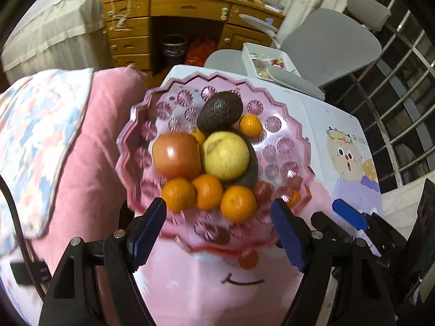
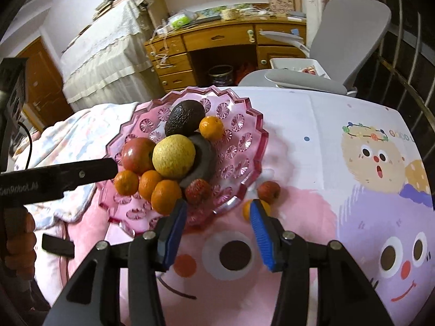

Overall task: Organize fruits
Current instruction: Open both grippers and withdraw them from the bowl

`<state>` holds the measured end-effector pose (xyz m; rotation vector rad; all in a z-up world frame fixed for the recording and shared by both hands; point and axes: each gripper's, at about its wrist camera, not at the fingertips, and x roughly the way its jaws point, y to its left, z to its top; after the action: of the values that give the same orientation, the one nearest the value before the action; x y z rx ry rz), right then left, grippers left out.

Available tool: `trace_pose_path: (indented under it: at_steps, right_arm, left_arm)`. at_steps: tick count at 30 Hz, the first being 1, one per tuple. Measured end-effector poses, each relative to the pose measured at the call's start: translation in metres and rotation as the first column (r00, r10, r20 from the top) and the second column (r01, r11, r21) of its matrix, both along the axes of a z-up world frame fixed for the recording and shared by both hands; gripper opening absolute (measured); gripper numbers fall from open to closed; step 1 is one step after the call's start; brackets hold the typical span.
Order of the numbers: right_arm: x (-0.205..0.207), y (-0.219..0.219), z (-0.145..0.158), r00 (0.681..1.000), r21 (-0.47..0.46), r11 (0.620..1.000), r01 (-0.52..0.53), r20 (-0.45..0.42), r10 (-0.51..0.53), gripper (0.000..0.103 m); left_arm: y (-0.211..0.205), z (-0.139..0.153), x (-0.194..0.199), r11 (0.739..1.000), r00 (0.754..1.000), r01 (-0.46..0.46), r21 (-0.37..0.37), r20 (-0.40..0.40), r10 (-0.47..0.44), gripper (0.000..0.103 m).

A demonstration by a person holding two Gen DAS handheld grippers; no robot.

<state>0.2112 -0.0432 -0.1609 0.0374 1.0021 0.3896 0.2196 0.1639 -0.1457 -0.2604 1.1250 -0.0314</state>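
Fruit is sitting piled in a pink glass bowl (image 2: 244, 125) on the cartoon-print table (image 2: 312, 125) — apple (image 1: 176, 154), pear (image 1: 225, 155), avocado (image 1: 219, 111), oranges (image 1: 238, 203). Both grippers — left (image 1: 218, 229), right (image 2: 218, 231) — are hovering with jaws open, gripping nothing.

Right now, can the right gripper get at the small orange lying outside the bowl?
Probably yes. The small orange sits on the cloth just beyond the right gripper, whose jaws stand open and empty. Nothing covers it; only the bowl rim and a small red fruit sit close by.
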Motion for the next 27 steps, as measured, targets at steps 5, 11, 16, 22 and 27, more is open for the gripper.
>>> trace_pose_path:
  at_steps: [5,11,16,22,27]
  right_arm:
    - [-0.002,-0.024,0.008,0.996,0.004,0.996,-0.089,0.002,0.089,0.054]
    - [-0.003,-0.051,0.011,0.98,-0.01,0.98,-0.197,-0.001,0.197,0.059]
    - [-0.005,-0.075,0.009,0.965,-0.026,0.965,-0.261,-0.003,0.261,0.061]
    - [-0.002,-0.098,0.004,0.954,-0.034,0.953,-0.301,-0.008,0.301,0.061]
    - [0.011,-0.111,-0.004,0.947,-0.033,0.946,-0.321,-0.024,0.321,0.062]
  left_arm:
    - [-0.024,0.007,-0.028,0.997,0.997,-0.082,0.005,0.001,0.082,0.078]
    - [-0.057,0.005,-0.056,0.983,0.983,-0.181,-0.019,-0.001,0.181,0.078]
    - [-0.087,-0.002,-0.072,0.974,0.975,-0.223,-0.032,-0.004,0.223,0.078]
    - [-0.117,-0.016,-0.078,0.971,0.971,-0.239,-0.025,-0.014,0.239,0.078]
    - [-0.138,-0.033,-0.071,0.97,0.97,-0.241,-0.015,-0.016,0.241,0.078]
